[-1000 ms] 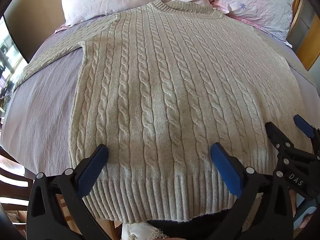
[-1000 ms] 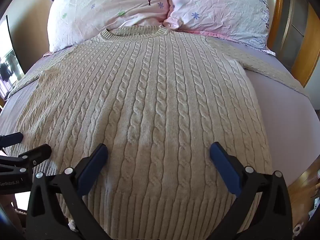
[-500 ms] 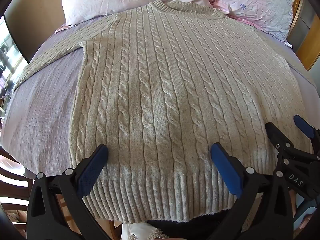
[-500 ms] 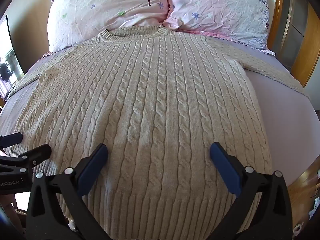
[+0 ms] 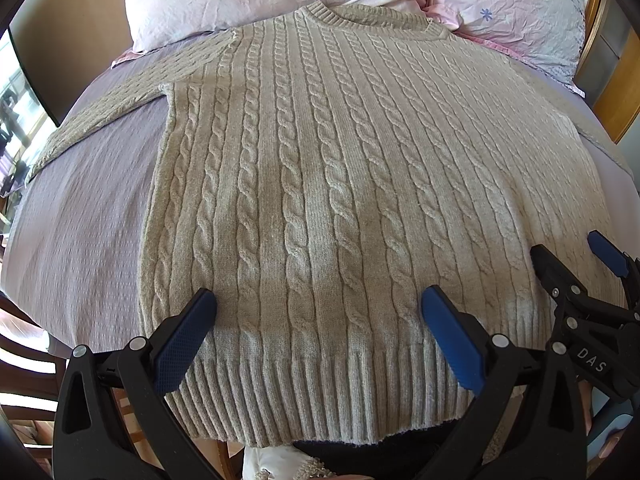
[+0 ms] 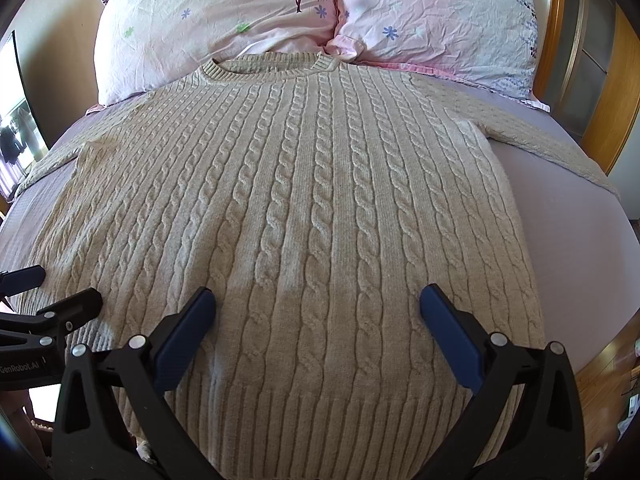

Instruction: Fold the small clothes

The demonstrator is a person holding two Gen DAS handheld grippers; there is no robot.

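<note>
A beige cable-knit sweater point(image 5: 340, 184) lies flat and face up on the bed, collar toward the pillows, ribbed hem toward me; it also shows in the right wrist view point(image 6: 312, 208). Its left sleeve point(image 5: 120, 100) stretches out left, its right sleeve point(image 6: 540, 136) out right. My left gripper point(image 5: 318, 304) is open and empty, hovering over the hem's left half. My right gripper point(image 6: 318, 304) is open and empty over the hem's right half. The right gripper shows in the left wrist view point(image 5: 576, 264), and the left gripper in the right wrist view point(image 6: 52, 284).
The lilac bedsheet point(image 5: 80, 216) shows on both sides of the sweater. Two pink floral pillows point(image 6: 224, 20) point(image 6: 440, 20) lie at the head. A wooden headboard point(image 6: 616, 92) stands at the right. Chair slats point(image 5: 24, 364) show below the bed's near left edge.
</note>
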